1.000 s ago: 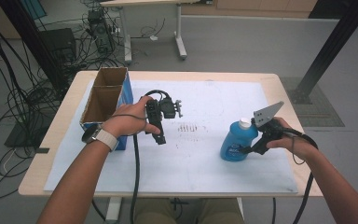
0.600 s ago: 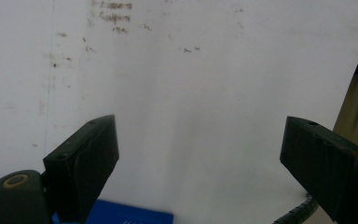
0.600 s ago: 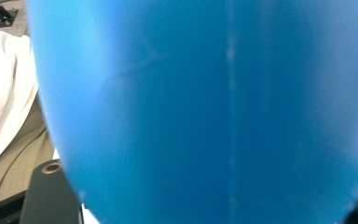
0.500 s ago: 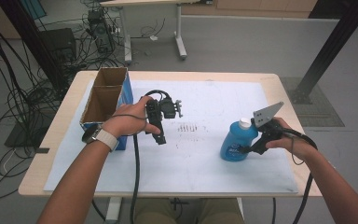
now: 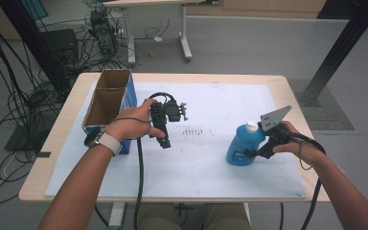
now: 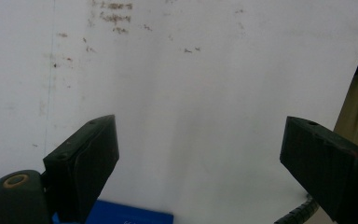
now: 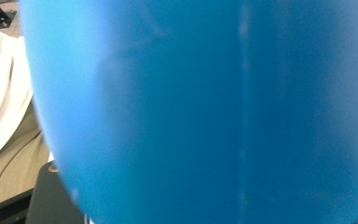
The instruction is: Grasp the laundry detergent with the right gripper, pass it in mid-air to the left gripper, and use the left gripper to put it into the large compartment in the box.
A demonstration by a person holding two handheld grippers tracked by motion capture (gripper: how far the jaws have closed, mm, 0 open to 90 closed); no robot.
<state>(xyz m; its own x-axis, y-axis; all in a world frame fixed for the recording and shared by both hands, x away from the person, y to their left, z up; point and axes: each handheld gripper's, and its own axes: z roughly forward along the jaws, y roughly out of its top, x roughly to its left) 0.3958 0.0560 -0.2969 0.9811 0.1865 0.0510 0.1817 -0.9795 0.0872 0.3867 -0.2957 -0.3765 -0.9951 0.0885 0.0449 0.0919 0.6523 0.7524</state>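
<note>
The right gripper (image 5: 249, 154) has just been closing its jaws around the lower body of the blue plastic bottle with a white cap (image 5: 242, 143), which stands upright on the white sheet (image 5: 211, 158) at the table's right side, probably to secure it for lifting. The left gripper (image 5: 164, 142) hovers with jaws wide and empty beside the open cardboard box (image 5: 106, 103), likely the bottle's destination.

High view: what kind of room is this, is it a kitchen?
Probably not a kitchen; it looks like a lab or workshop. A work table with a white sheet stands on a grey floor, tangled cables lie beside it, and electronic equipment sits on the floor behind.
</note>
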